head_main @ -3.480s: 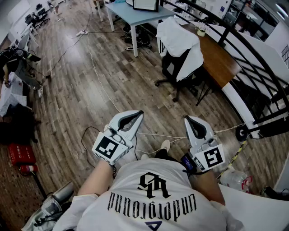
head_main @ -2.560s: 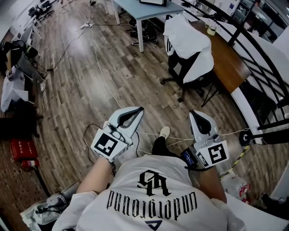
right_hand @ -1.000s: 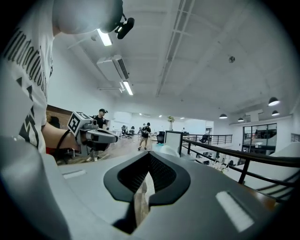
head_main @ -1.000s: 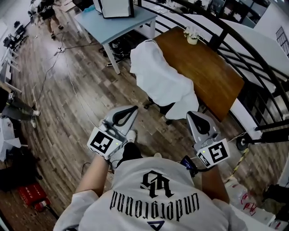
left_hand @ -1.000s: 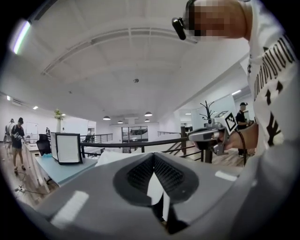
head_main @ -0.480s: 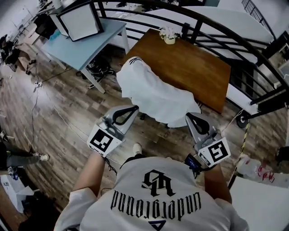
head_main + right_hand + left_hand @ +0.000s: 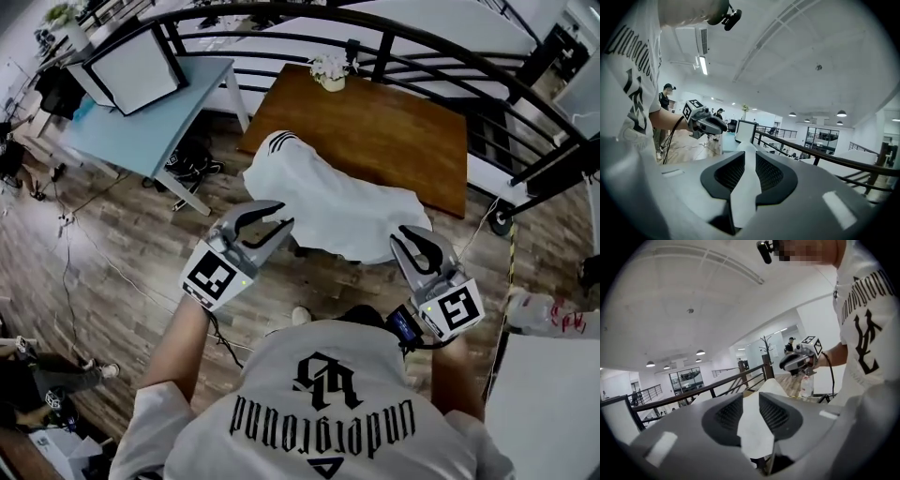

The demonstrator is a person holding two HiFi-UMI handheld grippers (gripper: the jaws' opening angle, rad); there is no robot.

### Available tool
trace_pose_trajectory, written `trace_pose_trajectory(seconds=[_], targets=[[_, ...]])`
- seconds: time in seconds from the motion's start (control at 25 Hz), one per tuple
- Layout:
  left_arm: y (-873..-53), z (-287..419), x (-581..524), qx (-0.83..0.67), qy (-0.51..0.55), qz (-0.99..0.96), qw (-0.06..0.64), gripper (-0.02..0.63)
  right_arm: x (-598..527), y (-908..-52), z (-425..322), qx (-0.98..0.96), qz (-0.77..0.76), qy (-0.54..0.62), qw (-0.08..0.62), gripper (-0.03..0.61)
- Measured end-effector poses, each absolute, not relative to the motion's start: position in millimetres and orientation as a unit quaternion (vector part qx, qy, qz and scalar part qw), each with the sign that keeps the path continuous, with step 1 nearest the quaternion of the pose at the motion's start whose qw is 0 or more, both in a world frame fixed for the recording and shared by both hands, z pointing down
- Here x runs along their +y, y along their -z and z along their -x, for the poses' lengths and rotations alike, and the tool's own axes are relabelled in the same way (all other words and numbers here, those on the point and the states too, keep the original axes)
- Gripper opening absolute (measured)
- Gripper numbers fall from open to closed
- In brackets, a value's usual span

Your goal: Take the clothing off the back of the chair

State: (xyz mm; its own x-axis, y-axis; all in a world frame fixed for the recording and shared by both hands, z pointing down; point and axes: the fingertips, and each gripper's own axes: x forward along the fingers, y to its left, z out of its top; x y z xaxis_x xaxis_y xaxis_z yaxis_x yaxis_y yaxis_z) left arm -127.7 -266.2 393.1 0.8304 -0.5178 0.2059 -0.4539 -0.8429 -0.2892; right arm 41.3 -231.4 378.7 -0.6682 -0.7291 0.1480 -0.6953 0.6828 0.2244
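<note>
Two hand-held grippers close in on a white garment (image 7: 328,202) draped over the back of a chair (image 7: 298,249), which is all but hidden beneath it and stands just in front of a wooden table (image 7: 394,122) by the black railing (image 7: 281,14). The left gripper (image 7: 275,221) and the right gripper (image 7: 409,236) point nearly level at opposite ends of the cloth, a spacing that looks chosen so each can take one side and lift it off evenly. Both sets of jaws are opening. They stand slightly parted with nothing pinched, and the white cloth shows through each gap but lies beyond the pads, untouched. Seconds earlier the chair stood well across the wooden floor. A second ago it was nearer, but both grippers were pressed shut. The person has since walked up behind it, the grippers have swung to face the cloth, and the garment hangs where it did, its striped sleeve end toward the left gripper.
</note>
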Motion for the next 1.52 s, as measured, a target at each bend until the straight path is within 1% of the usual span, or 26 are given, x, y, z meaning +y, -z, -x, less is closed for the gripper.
trace_pose_trajectory(seconds=[0.08,0.28,0.36,0.44,0.52,0.68,0.8,0.88,0.96,1.24,1.44,1.52], targets=[[-393.7,126.8,-271.6,0.236,0.146,0.953,0.121,0.132,-230.8,-382.0,-40.0,-0.907,-0.396,0.072,0.123,0.068],[-398.0,123.3,-292.1,0.199,0.179,0.954,0.134,0.192,-242.9,-387.7,-38.9,-0.905,-0.391,0.07,0.149,0.105],[-405.6,120.7,-302.3,0.185,0.203,0.952,0.137,0.237,-251.2,-394.0,-39.7,-0.907,-0.384,0.053,0.164,0.122],[-409.0,115.7,-310.8,0.172,0.214,0.951,0.14,0.277,-259.5,-401.1,-41.1,-0.908,-0.375,0.04,0.181,0.165],[-411.3,111.2,-317.5,0.16,0.222,0.951,0.147,0.306,-266.4,-406.2,-41.7,-0.91,-0.366,0.036,0.193,0.183],[-426.6,107.9,-325.4,0.14,0.254,0.945,0.153,0.353,-274.3,-426.0,-41.9,-0.909,-0.35,0.023,0.226,0.269],[-442.9,109.6,-332.9,0.14,0.283,0.938,0.143,0.379,-277.1,-442.5,-42.4,-0.906,-0.341,0.02,0.25,0.302],[-454.8,109.7,-335.7,0.133,0.299,0.935,0.136,0.393,-279.3,-450.9,-41.4,-0.905,-0.341,0.024,0.253,0.304],[-463.2,107.7,-337.1,0.126,0.304,0.935,0.133,0.394,-282.1,-455.6,-41.0,-0.904,-0.345,0.034,0.25,0.302],[-456.1,102.0,-360.2,0.131,0.292,0.938,0.13,0.385,-296.7,-445.0,-40.2,-0.899,-0.335,0.039,0.279,0.29],[-455.6,101.0,-340.9,0.118,0.296,0.938,0.138,0.341,-278.8,-448.1,-38.2,-0.891,-0.336,0.069,0.297,0.243],[-452.0,102.5,-338.1,0.119,0.29,0.94,0.137,0.309,-278.2,-452.5,-37.2,-0.891,-0.339,0.077,0.292,0.224]])
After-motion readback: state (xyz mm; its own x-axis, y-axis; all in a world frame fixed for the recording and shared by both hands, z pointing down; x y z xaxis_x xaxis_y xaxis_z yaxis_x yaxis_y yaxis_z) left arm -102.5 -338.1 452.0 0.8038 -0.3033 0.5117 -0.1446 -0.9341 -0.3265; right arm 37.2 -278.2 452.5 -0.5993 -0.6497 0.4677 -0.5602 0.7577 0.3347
